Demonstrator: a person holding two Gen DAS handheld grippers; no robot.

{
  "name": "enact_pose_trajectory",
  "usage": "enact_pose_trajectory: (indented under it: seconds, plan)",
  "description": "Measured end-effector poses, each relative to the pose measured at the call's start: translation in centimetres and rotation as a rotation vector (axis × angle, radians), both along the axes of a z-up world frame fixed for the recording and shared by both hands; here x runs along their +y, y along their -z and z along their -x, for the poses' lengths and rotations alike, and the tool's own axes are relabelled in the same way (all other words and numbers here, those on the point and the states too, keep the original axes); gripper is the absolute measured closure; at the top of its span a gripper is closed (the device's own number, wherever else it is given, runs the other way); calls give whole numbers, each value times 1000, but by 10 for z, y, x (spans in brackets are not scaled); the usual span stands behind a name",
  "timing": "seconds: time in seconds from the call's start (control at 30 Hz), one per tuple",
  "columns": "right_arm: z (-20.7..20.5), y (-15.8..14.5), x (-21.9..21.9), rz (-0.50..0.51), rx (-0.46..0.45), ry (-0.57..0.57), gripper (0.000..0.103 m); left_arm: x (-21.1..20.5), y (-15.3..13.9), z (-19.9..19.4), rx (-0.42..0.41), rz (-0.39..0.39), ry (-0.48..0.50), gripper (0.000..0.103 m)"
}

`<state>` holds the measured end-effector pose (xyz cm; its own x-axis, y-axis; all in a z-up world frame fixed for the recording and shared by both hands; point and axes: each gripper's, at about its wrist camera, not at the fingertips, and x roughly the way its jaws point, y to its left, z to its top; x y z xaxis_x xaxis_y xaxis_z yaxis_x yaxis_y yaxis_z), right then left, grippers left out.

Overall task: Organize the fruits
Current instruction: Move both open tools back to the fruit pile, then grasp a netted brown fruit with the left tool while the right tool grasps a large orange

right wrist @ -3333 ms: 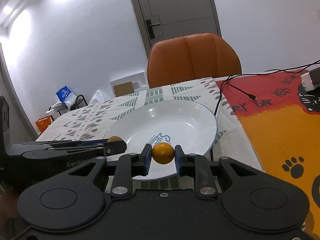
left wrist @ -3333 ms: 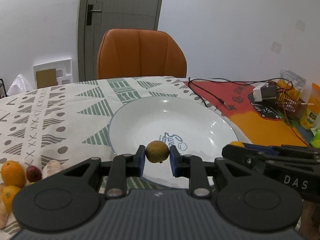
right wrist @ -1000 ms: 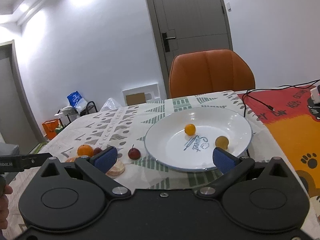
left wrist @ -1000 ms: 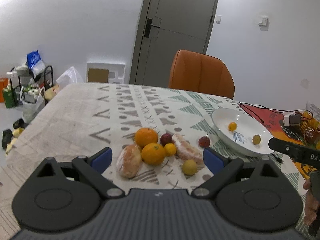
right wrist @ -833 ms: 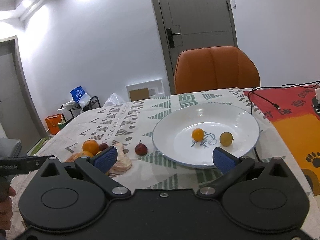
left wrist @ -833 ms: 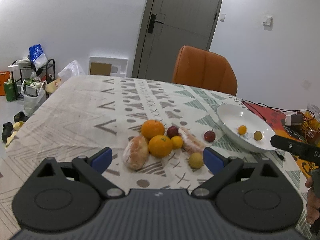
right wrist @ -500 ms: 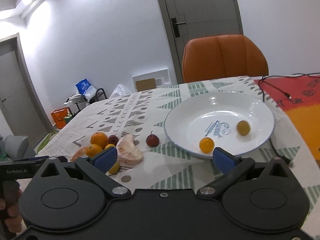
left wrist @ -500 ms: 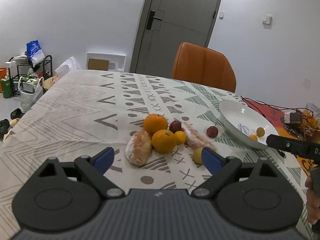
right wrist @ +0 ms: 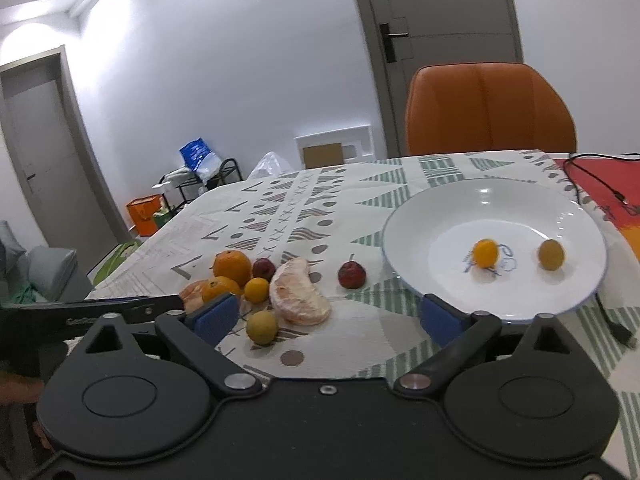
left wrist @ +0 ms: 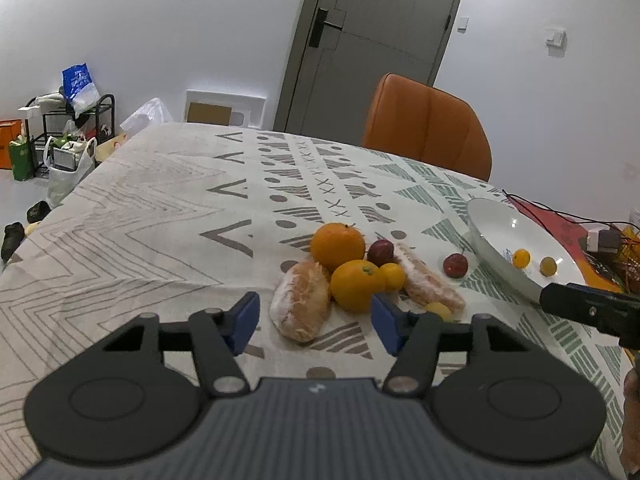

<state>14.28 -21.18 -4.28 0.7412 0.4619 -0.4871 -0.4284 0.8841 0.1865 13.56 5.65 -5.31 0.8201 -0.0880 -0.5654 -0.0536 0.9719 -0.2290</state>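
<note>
We have our left gripper (left wrist: 314, 320) half open with its jaws just closing in, nothing between them, and straight ahead of it lies the peeled citrus piece (left wrist: 301, 305), long axis running away from us, touching the orange (left wrist: 354, 285). Our right gripper (right wrist: 332, 316), wide and empty though narrowing slightly, has the small yellow fruit (right wrist: 262, 327) just ahead toward its left jaw. Beyond, near the table's right edge, the plate (right wrist: 404, 216) already holds two small fruits.

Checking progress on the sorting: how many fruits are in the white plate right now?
2. A small orange fruit lies near the middle of the white plate; a duller yellow-brown fruit sits to its right, apart from it. None seem hidden.
</note>
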Motion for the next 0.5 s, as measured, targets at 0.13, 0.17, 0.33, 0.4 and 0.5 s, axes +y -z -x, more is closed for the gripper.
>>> enact_pose_trajectory:
  seconds: [0.13, 0.17, 0.33, 0.4, 0.5]
  plan:
    - [-6, 2, 7, 7, 18, -25, 19, 0, 5, -7, 20, 1, -1, 50]
    - [-7, 3, 9, 9, 22, -30, 20, 0, 7, -9, 27, 2, -1, 50]
    - [-15, 5, 17, 17, 41, -45, 23, -1, 13, -18, 50, -13, -12, 51]
    - [-18, 6, 21, 24, 44, -51, 23, -2, 14, -20, 49, -19, -18, 51]
    - [-23, 7, 25, 27, 50, -56, 23, -3, 15, -23, 47, -28, -21, 52]
